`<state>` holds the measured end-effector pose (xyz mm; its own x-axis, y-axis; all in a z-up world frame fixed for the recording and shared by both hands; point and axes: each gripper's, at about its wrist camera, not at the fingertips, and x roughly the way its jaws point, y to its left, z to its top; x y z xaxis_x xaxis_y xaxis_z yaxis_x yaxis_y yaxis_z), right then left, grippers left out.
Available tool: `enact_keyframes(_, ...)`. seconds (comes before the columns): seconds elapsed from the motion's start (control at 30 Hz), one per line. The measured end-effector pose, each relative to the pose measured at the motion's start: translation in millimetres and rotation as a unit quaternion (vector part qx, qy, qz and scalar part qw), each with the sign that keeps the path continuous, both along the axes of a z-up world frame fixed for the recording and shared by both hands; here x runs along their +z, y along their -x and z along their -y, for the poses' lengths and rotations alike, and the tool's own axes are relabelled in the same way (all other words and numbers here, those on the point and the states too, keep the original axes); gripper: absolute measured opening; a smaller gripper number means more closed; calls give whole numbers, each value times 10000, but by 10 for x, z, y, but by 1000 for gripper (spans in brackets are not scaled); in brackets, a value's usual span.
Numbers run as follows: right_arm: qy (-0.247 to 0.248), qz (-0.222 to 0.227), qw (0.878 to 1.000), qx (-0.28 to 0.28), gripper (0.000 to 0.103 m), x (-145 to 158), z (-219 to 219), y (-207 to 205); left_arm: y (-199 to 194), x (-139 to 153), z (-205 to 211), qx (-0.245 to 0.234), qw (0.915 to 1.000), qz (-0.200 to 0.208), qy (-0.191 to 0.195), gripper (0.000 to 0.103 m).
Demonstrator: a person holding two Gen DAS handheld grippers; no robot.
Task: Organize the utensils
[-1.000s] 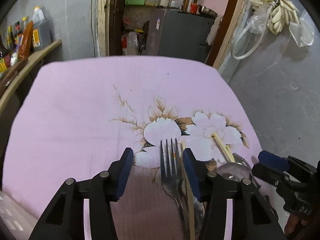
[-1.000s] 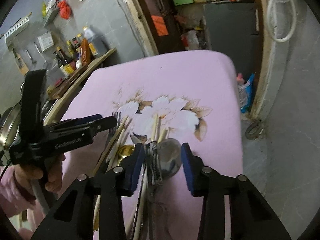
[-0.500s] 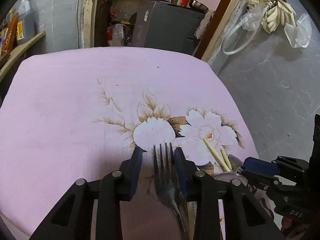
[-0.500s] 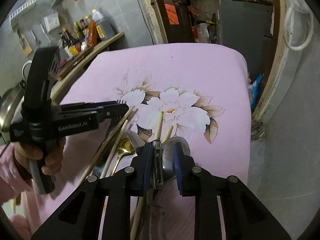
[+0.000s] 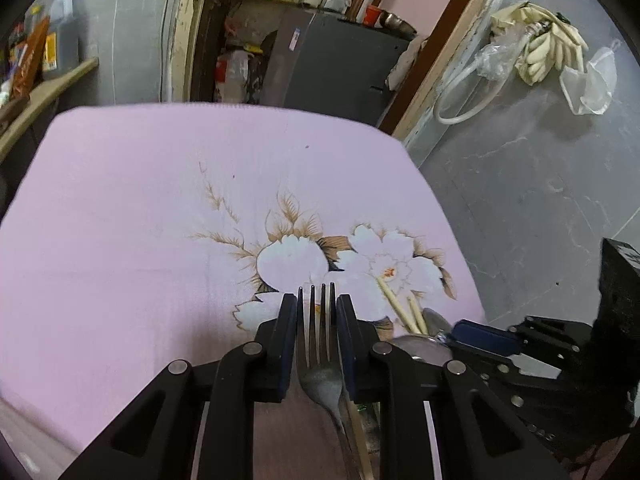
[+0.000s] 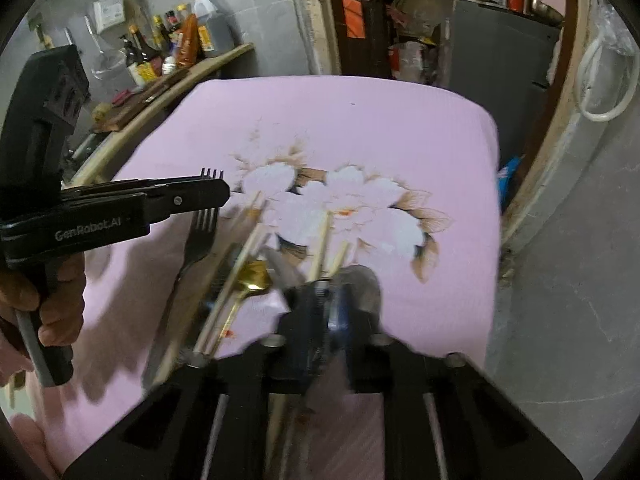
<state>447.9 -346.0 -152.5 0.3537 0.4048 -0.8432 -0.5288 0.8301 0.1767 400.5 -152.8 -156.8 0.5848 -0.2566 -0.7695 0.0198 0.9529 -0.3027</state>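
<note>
My left gripper (image 5: 317, 312) is shut on a steel fork (image 5: 320, 364), tines pointing away; from the right wrist view the fork (image 6: 200, 236) hangs lifted above the pink floral cloth (image 6: 360, 136). My right gripper (image 6: 320, 304) is shut on a thin metal utensil beside a steel spoon bowl (image 6: 362, 280); the view is blurred and I cannot tell exactly which piece it holds. A gold spoon (image 6: 250, 280) and several wooden chopsticks (image 6: 240, 264) lie in a pile between the grippers. Two chopstick tips (image 5: 400, 308) show right of my left gripper.
The cloth-covered table (image 5: 160, 200) drops off to a grey floor (image 5: 540, 200) on the right. A wooden shelf with sauce bottles (image 6: 180, 44) runs along the left wall. A dark cabinet (image 5: 340, 64) stands behind the far edge.
Both grippers have closed from open: the left onto the fork, which is now lifted, the right onto a utensil in the pile. The right gripper is moving, its view blurred.
</note>
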Motion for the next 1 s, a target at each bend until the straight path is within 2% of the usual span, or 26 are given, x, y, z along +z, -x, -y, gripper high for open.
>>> enact_keyframes(0.13, -139, 8, 9998, -109, 7, 5, 13, 39, 112, 171, 52, -4, 9997, 190, -119, 19)
enact_keyframes(0.27, -685, -159, 9964, -468, 3, 11, 172, 53, 263, 336, 89, -90, 9991, 361, -205, 18)
enact_keyframes(0.43, -1015, -320, 9917, -728, 3, -79, 292, 124, 399, 458, 119, -173, 9985, 463, -254, 18)
enact_keyframes(0.67, -1127, -192, 9881, -1031, 3, -67, 407, 237, 528, 555, 131, -250, 9981, 508, -241, 18)
enact_keyframes(0.77, -1269, -284, 9841, -1209, 3, -107, 509, 240, 581, 573, 169, -261, 9977, 566, -273, 18)
enact_keyframes(0.9, -1640, -509, 9730, -1542, 3, -209, 654, 226, 633, 596, 201, -255, 9971, 627, -339, 17)
enact_keyframes(1.0, -1750, -499, 9697, -1631, 3, -240, 657, 247, 674, 636, 216, -232, 9966, 705, -366, 17)
